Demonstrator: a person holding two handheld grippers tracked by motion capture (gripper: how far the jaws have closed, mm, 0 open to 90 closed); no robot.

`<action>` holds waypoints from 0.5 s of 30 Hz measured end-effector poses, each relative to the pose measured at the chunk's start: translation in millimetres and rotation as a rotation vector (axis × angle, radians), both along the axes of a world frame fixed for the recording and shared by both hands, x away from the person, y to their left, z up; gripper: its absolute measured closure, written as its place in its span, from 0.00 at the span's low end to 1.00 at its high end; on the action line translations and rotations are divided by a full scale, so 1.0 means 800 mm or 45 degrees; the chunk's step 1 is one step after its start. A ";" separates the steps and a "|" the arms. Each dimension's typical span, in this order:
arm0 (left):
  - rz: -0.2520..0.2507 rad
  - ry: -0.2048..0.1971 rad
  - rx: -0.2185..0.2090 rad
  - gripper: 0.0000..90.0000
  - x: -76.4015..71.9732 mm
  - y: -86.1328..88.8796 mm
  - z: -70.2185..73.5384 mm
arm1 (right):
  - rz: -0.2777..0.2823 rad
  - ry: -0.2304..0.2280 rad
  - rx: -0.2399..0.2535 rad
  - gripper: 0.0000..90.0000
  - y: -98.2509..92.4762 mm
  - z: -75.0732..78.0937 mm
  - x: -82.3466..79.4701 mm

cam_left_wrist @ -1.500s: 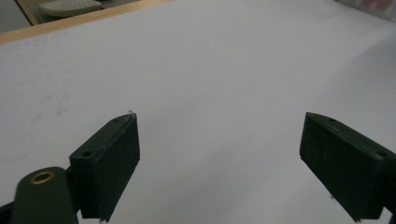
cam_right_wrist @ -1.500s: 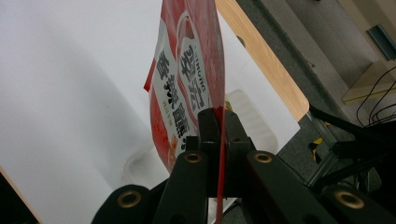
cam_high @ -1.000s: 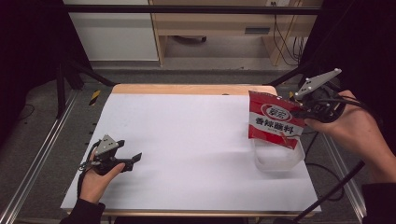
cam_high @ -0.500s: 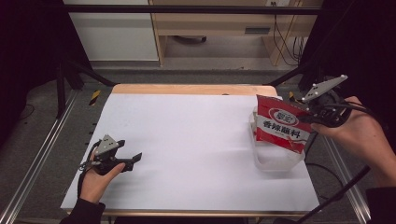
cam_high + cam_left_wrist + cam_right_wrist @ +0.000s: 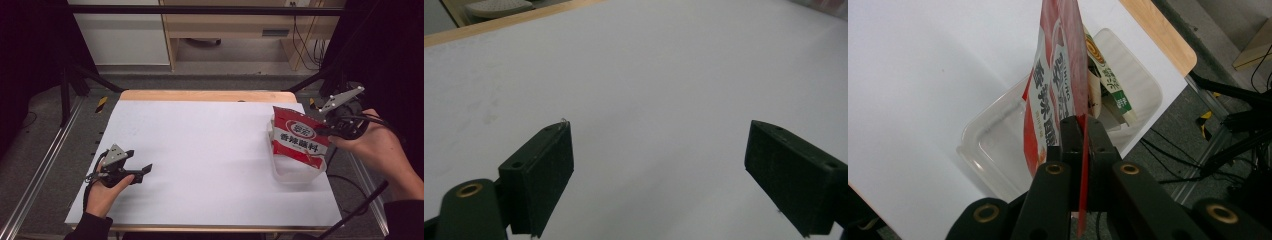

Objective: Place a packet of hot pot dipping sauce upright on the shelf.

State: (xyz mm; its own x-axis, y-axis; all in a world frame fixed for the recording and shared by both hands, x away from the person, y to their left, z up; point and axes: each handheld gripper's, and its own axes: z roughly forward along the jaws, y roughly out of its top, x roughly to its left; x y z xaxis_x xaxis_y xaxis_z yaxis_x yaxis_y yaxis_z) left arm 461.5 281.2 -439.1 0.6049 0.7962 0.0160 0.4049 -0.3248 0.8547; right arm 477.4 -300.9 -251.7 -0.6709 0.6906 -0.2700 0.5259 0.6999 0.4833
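Note:
My right gripper (image 5: 320, 131) is shut on the edge of a red snack bag (image 5: 299, 137) with white lettering. The bag hangs tilted, its lower end inside a clear plastic container (image 5: 295, 175) at the table's right edge. In the right gripper view the jaws (image 5: 1080, 125) pinch the bag (image 5: 1058, 75) edge-on over the container (image 5: 993, 145), and a beige and green packet (image 5: 1108, 85) stands in it behind the bag. My left gripper (image 5: 140, 161) rests at the front left, open. Nothing lies between its jaws (image 5: 659, 165) but white table.
The white table top (image 5: 210, 150) has a wooden edge (image 5: 200, 95) at the back. Metal rails run along both sides. Cables trail on the floor at the right. A yellow and black item (image 5: 101, 103) lies off the table's far left corner.
My right gripper has carried the red bag down and a little to the right, so that its lower end is in the clear container. The left gripper has not moved.

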 end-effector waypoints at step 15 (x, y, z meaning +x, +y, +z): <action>-0.003 0.001 0.000 0.14 0.000 -0.001 -0.001 | -0.009 0.032 0.046 0.99 -0.006 -0.032 0.000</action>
State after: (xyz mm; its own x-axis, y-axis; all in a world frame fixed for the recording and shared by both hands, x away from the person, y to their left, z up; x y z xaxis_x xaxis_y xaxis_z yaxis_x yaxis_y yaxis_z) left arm 461.4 280.3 -439.8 0.6070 0.7946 0.0155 0.4050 -0.3260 0.8542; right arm 477.6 -306.1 -277.2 -0.6722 0.7045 -0.2277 0.5433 0.6783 0.4947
